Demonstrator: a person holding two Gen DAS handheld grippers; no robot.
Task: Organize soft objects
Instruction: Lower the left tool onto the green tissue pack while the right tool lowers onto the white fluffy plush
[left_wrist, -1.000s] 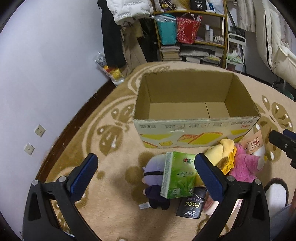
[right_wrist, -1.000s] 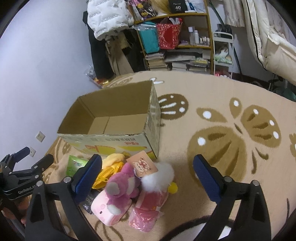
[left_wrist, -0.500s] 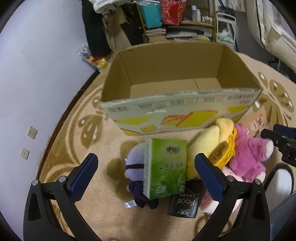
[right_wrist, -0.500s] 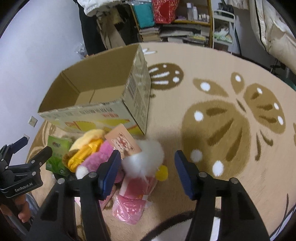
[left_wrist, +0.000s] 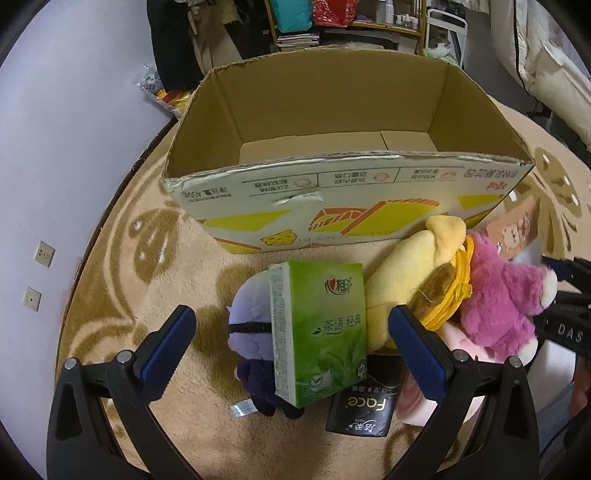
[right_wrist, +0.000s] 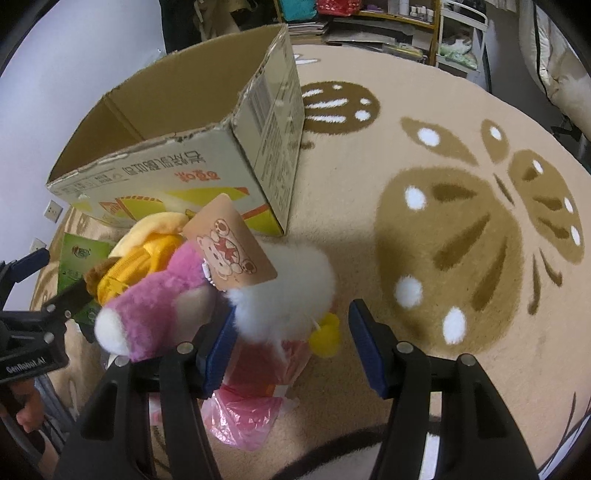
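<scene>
Both grippers closing in on the soft-toy pile in front of the empty brown cardboard box (left_wrist: 332, 110)

Left gripper (left_wrist: 291, 343) hangs low with its blue fingers (left_wrist: 168, 350) wide apart, straddling the green tissue pack (left_wrist: 321, 332) that leans on a purple plush toy (left_wrist: 251, 321) at frame centre; right gripper (right_wrist: 290, 350) has its fingers part-way apart around the white fluffy plush (right_wrist: 291, 291), beside the pink plush bear (right_wrist: 162, 314) and the yellow plush (right_wrist: 147, 258) at left of frame, all on the beige patterned carpet (right_wrist: 443, 147). My read: grab the fluffy body at its middle, squeeze gently through the pile, keep clear of the cardboard tag (right_wrist: 229, 247) and the pink plastic bag (right_wrist: 251, 413), then lift over the box rim
</scene>
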